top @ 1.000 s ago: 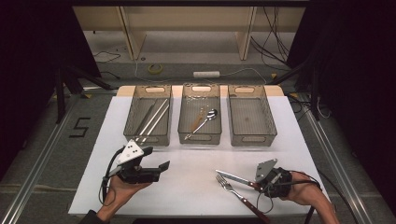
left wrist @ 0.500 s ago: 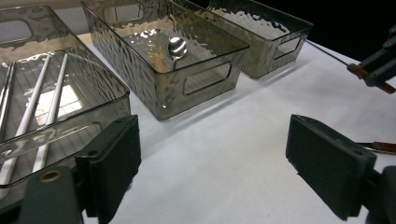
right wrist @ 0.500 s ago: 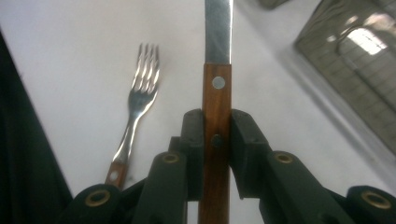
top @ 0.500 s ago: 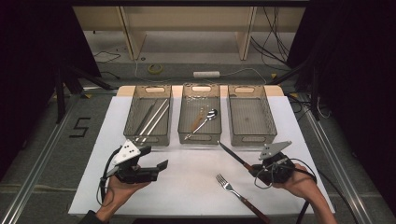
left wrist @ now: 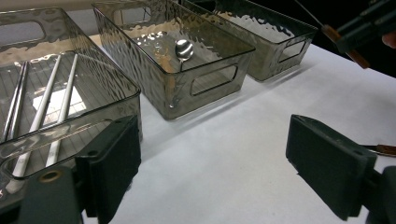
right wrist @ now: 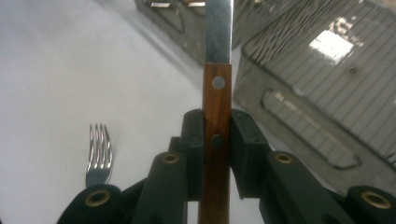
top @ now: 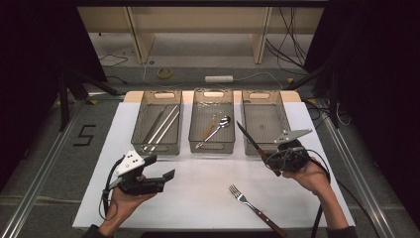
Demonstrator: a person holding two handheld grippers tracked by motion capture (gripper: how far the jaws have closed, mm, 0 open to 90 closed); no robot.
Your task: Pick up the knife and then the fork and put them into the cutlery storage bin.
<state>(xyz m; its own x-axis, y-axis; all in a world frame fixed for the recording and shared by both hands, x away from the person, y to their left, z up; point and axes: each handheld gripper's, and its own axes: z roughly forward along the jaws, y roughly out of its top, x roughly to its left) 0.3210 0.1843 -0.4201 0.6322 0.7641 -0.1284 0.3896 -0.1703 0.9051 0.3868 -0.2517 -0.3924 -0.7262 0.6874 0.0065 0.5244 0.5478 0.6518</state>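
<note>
The right hand-held gripper (right wrist: 216,140) clamps the knife (right wrist: 217,107) by its wooden handle, blade aimed at the empty right bin (top: 265,119) for sorting. The left hand-held gripper (left wrist: 212,163) waits open above the worktop (top: 198,193).

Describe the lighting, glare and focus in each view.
High view: the white table is brightly lit while the surroundings are black. Left gripper view: wavy glare on the bins, with its own near pads soft. Right gripper view: the knife handle is sharp, the fork slightly blurred.

Bright table, dark surroundings, soft focus
</note>
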